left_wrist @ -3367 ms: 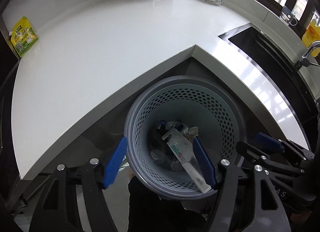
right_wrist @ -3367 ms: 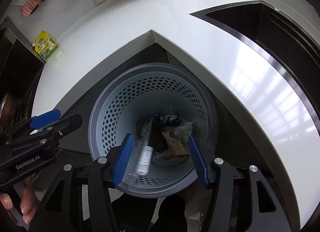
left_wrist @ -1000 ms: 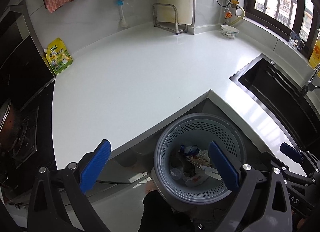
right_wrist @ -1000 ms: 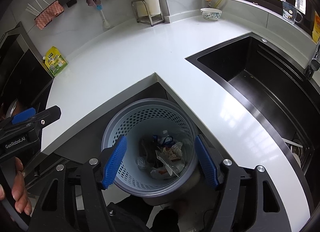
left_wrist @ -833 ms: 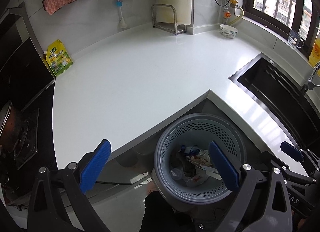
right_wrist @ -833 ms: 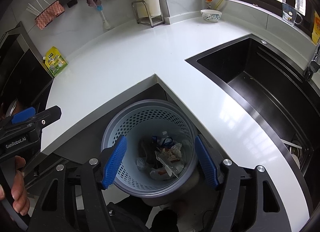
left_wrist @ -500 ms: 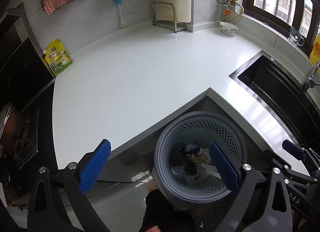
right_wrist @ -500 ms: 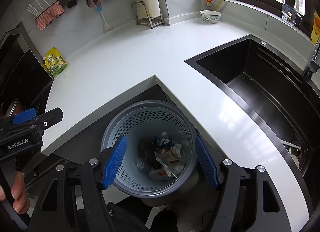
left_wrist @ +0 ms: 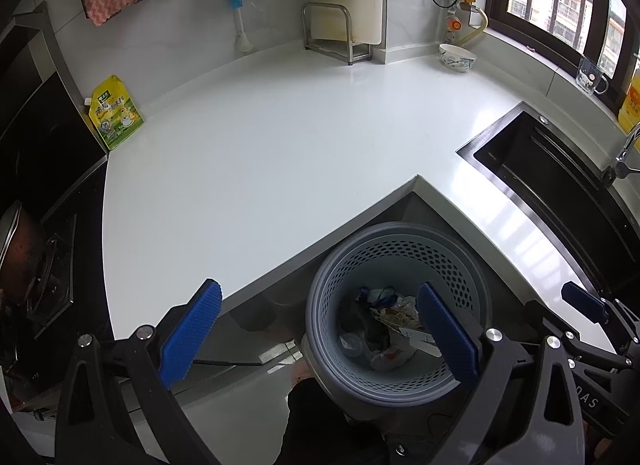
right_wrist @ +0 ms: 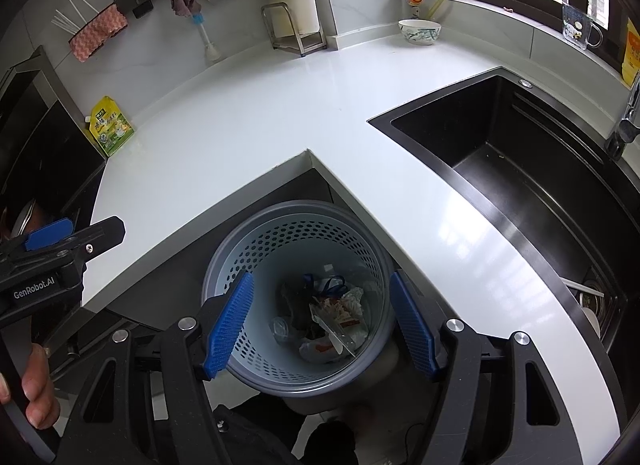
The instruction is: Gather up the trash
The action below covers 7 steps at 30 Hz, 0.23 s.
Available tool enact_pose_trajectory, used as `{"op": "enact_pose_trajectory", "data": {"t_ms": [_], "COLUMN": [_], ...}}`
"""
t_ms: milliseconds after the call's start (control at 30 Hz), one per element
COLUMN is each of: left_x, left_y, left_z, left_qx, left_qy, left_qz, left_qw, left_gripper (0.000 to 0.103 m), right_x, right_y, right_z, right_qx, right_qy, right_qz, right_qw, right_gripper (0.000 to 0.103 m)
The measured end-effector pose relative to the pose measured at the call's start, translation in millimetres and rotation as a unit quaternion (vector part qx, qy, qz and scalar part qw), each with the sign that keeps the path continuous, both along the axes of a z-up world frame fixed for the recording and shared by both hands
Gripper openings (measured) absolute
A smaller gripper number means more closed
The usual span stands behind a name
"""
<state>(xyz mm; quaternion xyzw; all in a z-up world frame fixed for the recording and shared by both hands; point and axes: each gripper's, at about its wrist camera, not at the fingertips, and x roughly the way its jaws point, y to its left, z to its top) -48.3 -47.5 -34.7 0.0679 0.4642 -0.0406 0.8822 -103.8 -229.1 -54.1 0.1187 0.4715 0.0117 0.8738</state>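
A grey perforated bin (left_wrist: 400,233) (right_wrist: 296,211) stands on the floor under the inner corner of the white counter (left_wrist: 280,137) (right_wrist: 256,121). Inside lies trash (left_wrist: 394,325) (right_wrist: 328,317): crumpled wrappers, a clear plastic piece, a blue string, a long flat packet. Above the bin's left side hangs my left gripper (left_wrist: 320,329), open wide with nothing between its blue pads. Over the bin's mouth my right gripper (right_wrist: 320,325) is also open and holds nothing. Each gripper shows at the edge of the other's view.
A yellow-green pouch (left_wrist: 114,113) (right_wrist: 110,131) leans at the counter's left end beside a black stove (left_wrist: 36,265). A bowl (left_wrist: 457,57) (right_wrist: 419,31), a steel rack (left_wrist: 336,35) and a glass mug (right_wrist: 580,31) stand at the back. A black sink (right_wrist: 520,161) lies right.
Since 3.4 seconds ago both grippers rose from the bin's mouth, and the long packet now lies in the bin. Over the last second nothing moved.
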Motion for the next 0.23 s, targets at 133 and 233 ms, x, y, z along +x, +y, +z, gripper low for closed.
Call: {"op": "enact_pose_trajectory", "data": {"t_ms": [133, 233], "left_x": [-0.3, 0.1], "left_y": [0.0, 0.5], "left_z": [-1.2, -2.1], "left_qx": [0.001, 0.003], "left_qy": [0.002, 0.004], "left_qz": [-0.001, 0.000], "left_qw": [1.0000, 1.0000], "left_gripper": [0.097, 0.097], "right_x": [0.1, 0.1], "right_y": [-0.1, -0.1], "right_z": [-0.1, 0.1], "right_qx": [0.000, 0.000], "right_qy": [0.000, 0.000], "right_qz": [0.000, 0.000], "right_qw": [1.000, 1.000], "right_gripper": [0.067, 0.067]}}
